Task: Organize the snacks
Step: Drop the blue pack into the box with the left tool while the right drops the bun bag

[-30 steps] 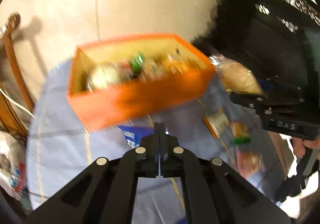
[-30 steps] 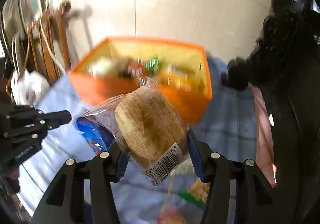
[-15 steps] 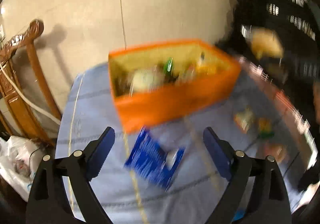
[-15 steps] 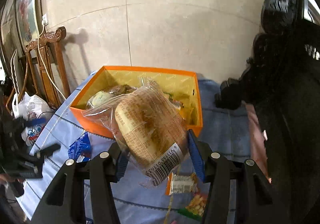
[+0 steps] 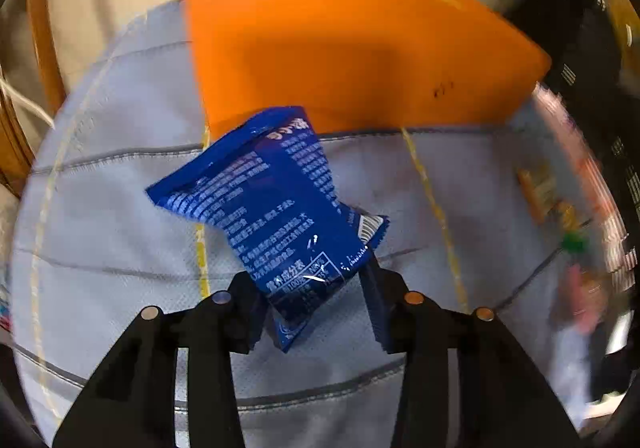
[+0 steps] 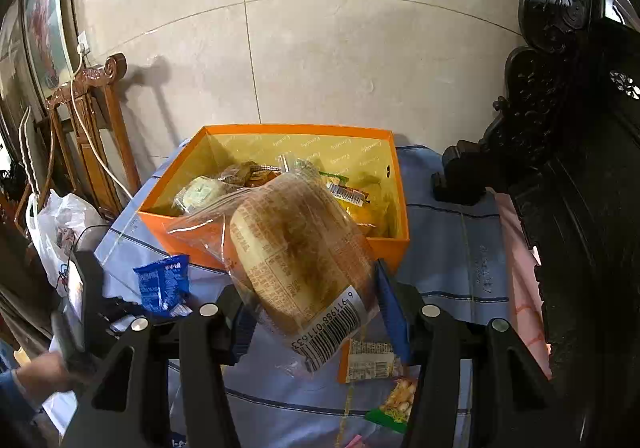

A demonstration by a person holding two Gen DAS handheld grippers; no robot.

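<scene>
An orange box [image 6: 276,136] with several snacks inside stands on the blue-grey tablecloth [image 6: 440,268]; its near wall fills the left wrist view [image 5: 340,48]. My left gripper [image 5: 312,308] has its fingers around the lower end of a blue snack packet [image 5: 272,200], which also shows in the right wrist view [image 6: 162,282]. My right gripper [image 6: 312,312] is shut on a clear-wrapped bread bun [image 6: 296,248] and holds it in front of the box, above the cloth.
Loose snack packets [image 6: 372,360] lie on the cloth near the right gripper, blurred at the right of the left wrist view [image 5: 560,208]. A dark carved chair [image 6: 560,128] stands right. A wooden rack [image 6: 92,120] and white bag [image 6: 60,224] stand left.
My left gripper opened, dropped toward the cloth and closed in around the blue packet. My right gripper drew back from the box with the bun still held.
</scene>
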